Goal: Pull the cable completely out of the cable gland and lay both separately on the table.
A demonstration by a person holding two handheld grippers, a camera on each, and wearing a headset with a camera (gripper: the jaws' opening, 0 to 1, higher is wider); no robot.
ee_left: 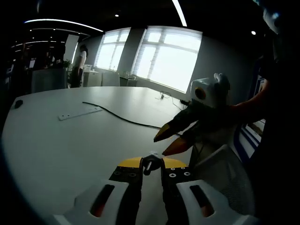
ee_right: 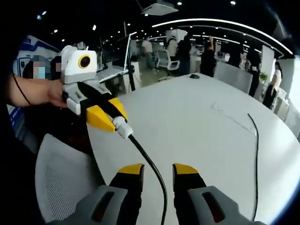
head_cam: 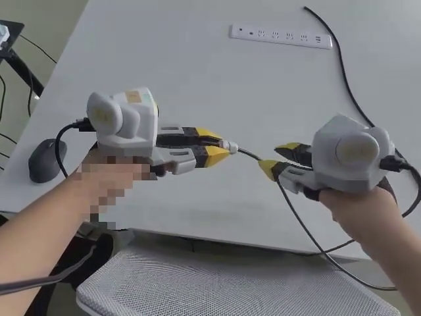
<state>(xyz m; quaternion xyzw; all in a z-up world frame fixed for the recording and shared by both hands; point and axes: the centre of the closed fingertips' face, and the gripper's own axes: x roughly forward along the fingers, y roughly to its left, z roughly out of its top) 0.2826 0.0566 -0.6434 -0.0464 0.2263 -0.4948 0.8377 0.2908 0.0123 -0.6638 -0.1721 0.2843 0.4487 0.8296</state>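
We see the cable gland [head_cam: 229,146], a small white piece, held in the air over the near edge of the bench [head_cam: 197,79]. It is pinched between the yellow tips of the left tongs [head_cam: 222,146], which are closed on it. The cable [head_cam: 250,155], thin and black, enters the gland's right end, so the two are not separated. From there it runs right and slightly down to the right tongs [head_cam: 270,156], then drops past the bench edge towards the mesh chair [head_cam: 217,283] below.

The right tongs stand open. The right gripper view shows the cable passing up between the two jaws with a gap on each side, not clamped. In the head view the cable crosses right at the lower jaw's tip, and we cannot tell whether it touches there.

The left gripper view shows the gland end-on between its own closed jaws, with the right tongs just beyond, jaws parted.

Farther out, the head view shows a white power strip [head_cam: 281,35] at the far side of the bench. A second black lead [head_cam: 342,66] curves along the right side, and a dark mouse [head_cam: 45,160] sits near the left edge. The right gripper view adds people standing in an open office beyond the bench.
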